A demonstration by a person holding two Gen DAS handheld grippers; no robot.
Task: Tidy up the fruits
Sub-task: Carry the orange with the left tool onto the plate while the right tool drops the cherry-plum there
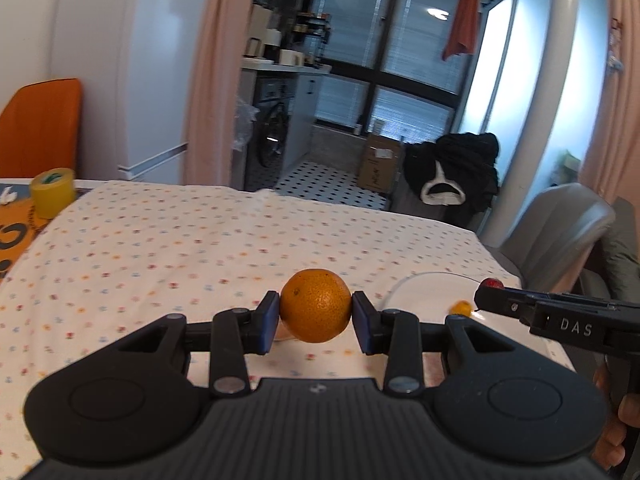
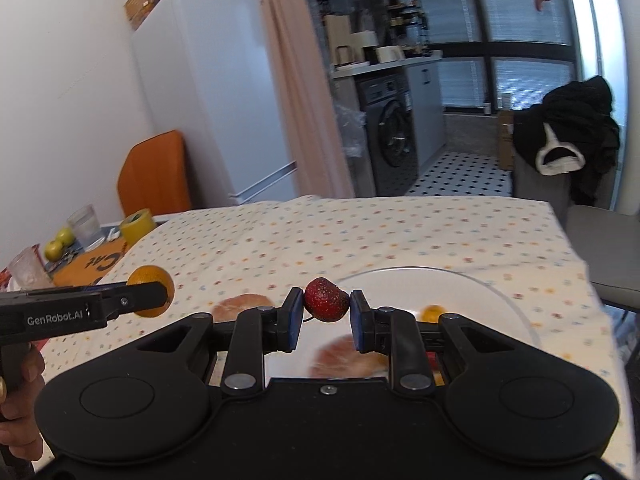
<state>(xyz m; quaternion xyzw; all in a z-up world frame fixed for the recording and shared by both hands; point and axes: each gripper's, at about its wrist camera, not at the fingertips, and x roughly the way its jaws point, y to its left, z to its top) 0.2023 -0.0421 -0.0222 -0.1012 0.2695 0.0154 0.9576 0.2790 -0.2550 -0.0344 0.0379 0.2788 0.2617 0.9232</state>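
Observation:
My left gripper (image 1: pixel 315 314) is shut on an orange (image 1: pixel 315 305), held above the dotted tablecloth (image 1: pixel 160 240). My right gripper (image 2: pixel 325 312) is shut on a dark red strawberry (image 2: pixel 326 299), raised over a clear glass plate (image 2: pixel 500 292). On the plate lie a small orange fruit (image 2: pixel 433 313) and a pale peach (image 2: pixel 344 358), partly hidden by the gripper. Another peach (image 2: pixel 240 306) rests on the cloth left of the plate. From the left wrist view the right gripper (image 1: pixel 486 289) comes in from the right with the strawberry (image 1: pixel 494 283) over the plate (image 1: pixel 400 285).
At the table's left end stand a yellow tape roll (image 2: pixel 138 226), two green fruits (image 2: pixel 60 242), glass cups (image 2: pixel 84 220) and an orange mat (image 2: pixel 96 264). An orange chair (image 2: pixel 156 176) is behind them, a grey chair (image 1: pixel 560 224) to the right. A hand (image 2: pixel 20 400) holds the left gripper.

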